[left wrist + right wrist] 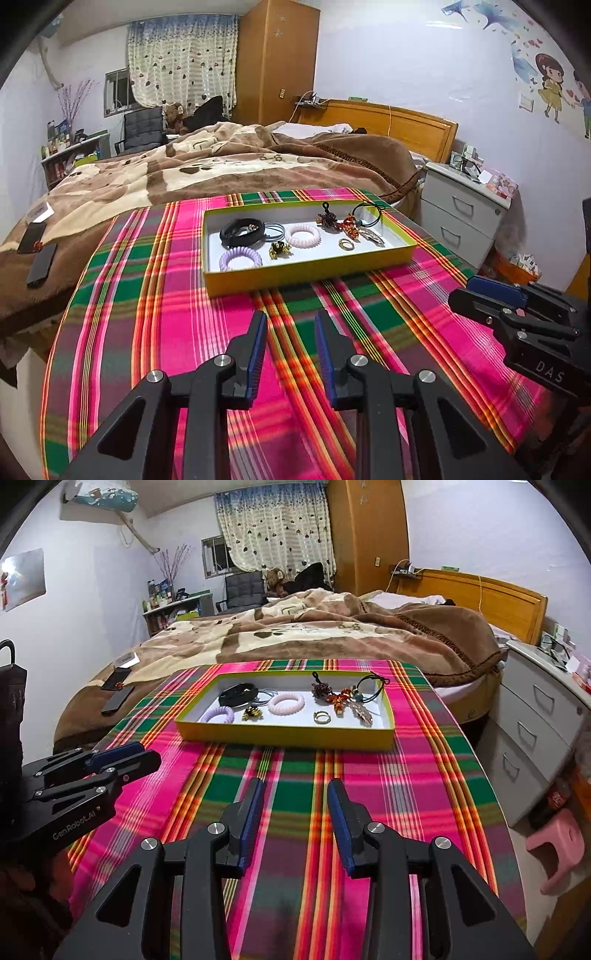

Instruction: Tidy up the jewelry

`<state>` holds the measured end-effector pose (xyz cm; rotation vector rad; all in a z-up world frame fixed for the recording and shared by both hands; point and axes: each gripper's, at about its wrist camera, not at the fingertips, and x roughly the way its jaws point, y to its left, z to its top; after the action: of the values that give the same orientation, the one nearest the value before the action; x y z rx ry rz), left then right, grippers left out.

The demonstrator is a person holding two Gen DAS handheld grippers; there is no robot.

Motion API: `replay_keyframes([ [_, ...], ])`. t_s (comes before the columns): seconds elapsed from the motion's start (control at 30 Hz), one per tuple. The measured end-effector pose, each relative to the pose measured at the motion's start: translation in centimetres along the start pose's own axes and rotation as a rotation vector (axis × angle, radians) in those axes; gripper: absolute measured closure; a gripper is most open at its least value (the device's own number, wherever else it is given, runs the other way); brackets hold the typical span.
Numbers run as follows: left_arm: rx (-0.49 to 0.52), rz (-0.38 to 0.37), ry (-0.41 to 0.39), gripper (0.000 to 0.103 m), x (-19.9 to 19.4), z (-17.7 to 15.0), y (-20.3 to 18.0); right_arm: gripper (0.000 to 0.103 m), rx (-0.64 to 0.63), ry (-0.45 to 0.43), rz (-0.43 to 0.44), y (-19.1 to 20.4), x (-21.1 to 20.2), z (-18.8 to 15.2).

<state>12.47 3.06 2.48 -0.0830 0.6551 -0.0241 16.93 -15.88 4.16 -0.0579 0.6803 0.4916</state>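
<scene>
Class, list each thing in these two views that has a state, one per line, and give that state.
left claw: open, empty, above the plaid cloth
right claw: open, empty, above the plaid cloth
yellow tray: lidless, holding the jewelry
purple coil hair tie: lying flat in the tray
pink coil hair tie: lying flat in the tray
nightstand drawers: shut
curtain: drawn across

Pink stool partly cut off

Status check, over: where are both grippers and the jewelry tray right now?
Left gripper open, empty, short of tray. Right gripper same. Yellow tray on plaid cloth, jewelry inside. Path unobstructed.
</scene>
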Motion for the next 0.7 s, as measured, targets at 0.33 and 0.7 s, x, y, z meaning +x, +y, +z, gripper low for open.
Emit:
replay_keyframes([
  [0.33, 0.006, -0.004, -0.048, 0.077, -4.6, -2.9, -1.4, 0.066, 0.024, -0.040, -0.026, 0.7, -3.9, -3.7],
  [0.7, 0.042, 0.012, -0.052, 0.077, -7.2, -6.0, -2.2, 0.066, 0.001, -0.046, -0.055, 2.0, -6.5, -6.7],
])
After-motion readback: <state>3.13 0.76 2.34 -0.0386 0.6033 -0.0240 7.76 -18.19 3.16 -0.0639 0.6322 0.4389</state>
